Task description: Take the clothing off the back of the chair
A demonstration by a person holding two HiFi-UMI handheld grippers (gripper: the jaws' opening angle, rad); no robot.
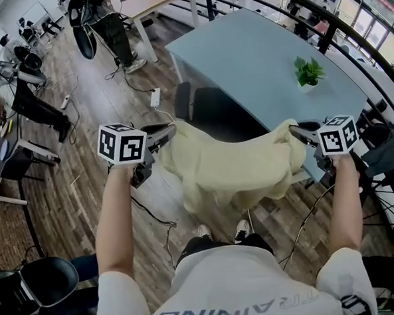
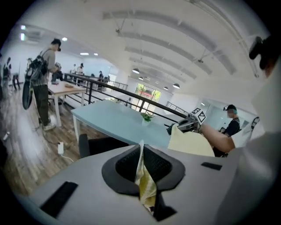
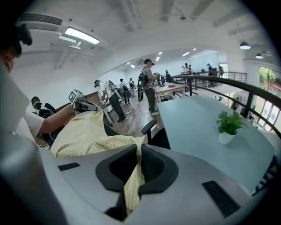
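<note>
A pale yellow garment (image 1: 237,164) is stretched between my two grippers above the back of a black chair (image 1: 211,113); its lower part hangs toward me. My left gripper (image 1: 161,137) is shut on the garment's left end, and a fold of yellow cloth (image 2: 145,182) is pinched between its jaws. My right gripper (image 1: 300,132) is shut on the right end, with cloth (image 3: 131,184) squeezed between its pads. Whether the garment still rests on the chair back is hidden by the cloth itself. Each gripper view shows the other gripper holding the far end.
A long light-blue table (image 1: 257,56) with a small potted plant (image 1: 308,72) stands just behind the chair. A railing (image 1: 335,25) runs beyond it. Cables and a power strip (image 1: 155,97) lie on the wood floor. Other people and desks are at the far left.
</note>
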